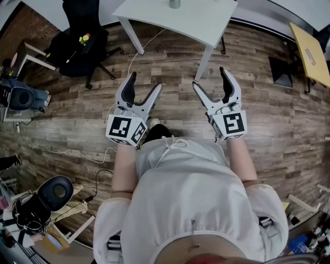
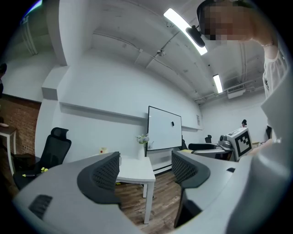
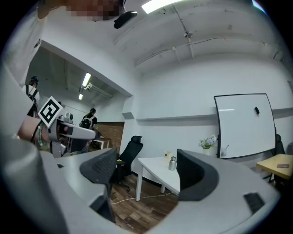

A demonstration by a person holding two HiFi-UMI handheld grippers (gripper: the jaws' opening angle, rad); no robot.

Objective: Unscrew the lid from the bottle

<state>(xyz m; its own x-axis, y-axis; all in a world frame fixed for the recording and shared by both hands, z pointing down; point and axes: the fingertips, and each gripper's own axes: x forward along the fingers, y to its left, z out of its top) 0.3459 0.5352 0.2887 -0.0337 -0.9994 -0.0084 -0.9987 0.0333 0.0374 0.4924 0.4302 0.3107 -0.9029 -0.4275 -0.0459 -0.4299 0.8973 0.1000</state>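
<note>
The left tongs (image 1: pixel 145 85) and the right tongs (image 1: pixel 211 78) are held level in front of a person in a pale, gathered top. Both are spread wide, with only air between their jaws. Each has smooth grey plastic arms ending in curved black pads (image 2: pixel 104 176) with a fine grid texture. Each also carries a white cube (image 1: pixel 126 129) printed with black square markers.

Beneath them lies a floor (image 1: pixel 268 118) of brown wood-grain planks, with a thin white cable (image 1: pixel 135 54) trailing across it. Well ahead stands a white bench (image 1: pixel 154 15) with a flat matte top and slim straight legs. On it, far from both tongs, stands the bottle (image 3: pixel 172 163), a small upright metal cylinder with a dull silver sheen, narrower at the top. In the head view, a black office chair (image 1: pixel 77 44) on a star-shaped base sits left of the bench. A rectangular whiteboard (image 3: pixel 245 125) stands against the plain white wall.
</note>
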